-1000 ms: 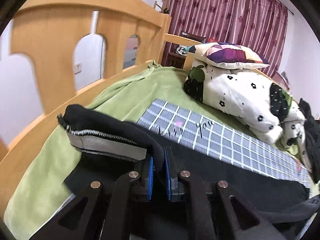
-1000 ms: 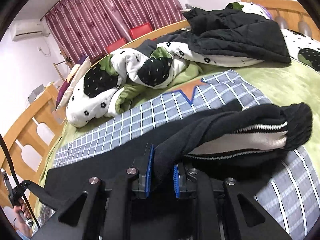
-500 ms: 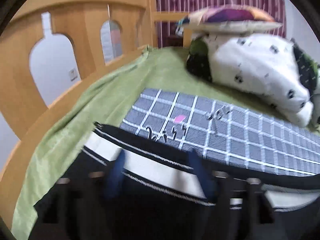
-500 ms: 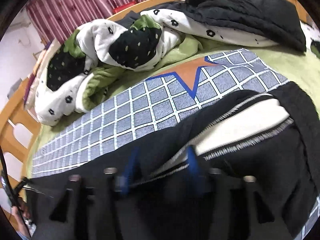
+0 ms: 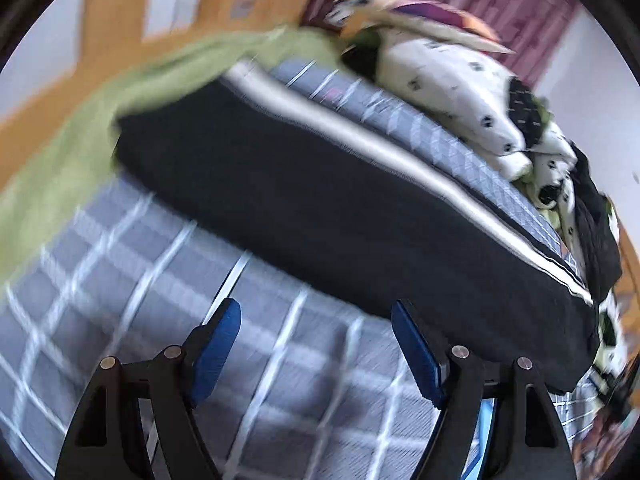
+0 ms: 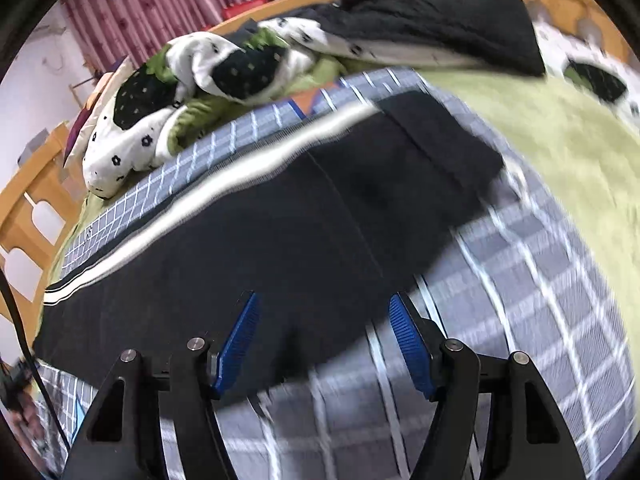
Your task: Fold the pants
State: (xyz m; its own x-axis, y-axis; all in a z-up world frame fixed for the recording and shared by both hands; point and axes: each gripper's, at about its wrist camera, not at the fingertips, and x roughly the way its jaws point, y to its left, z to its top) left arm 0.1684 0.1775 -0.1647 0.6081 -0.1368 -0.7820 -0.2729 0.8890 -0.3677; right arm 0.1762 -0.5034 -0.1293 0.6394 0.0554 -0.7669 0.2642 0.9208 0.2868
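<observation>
Black pants [image 5: 340, 208] lie folded lengthwise on the checked blanket [image 5: 120, 280] on the bed. Soft, limp, light fabric; best gripped at the cuff or waistband edge. My left fingers [image 5: 316, 344] gape wide, empty. Right fingers [image 6: 324, 340] have just been opening, nothing pinched. A second ago both clamped the fabric; now it's dropped flat.

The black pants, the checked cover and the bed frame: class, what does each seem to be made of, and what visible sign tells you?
Black pants: soft matte knit, probably jersey or fleece; no shine, lies limp, with a pale woven-looking side stripe.
Checked cover: thin woven or printed cloth, likely cotton; flat and matte.
Bed frame: light wood with a smooth, possibly varnished finish; even orange-tan colour, though the grain is too blurred to tell.
</observation>
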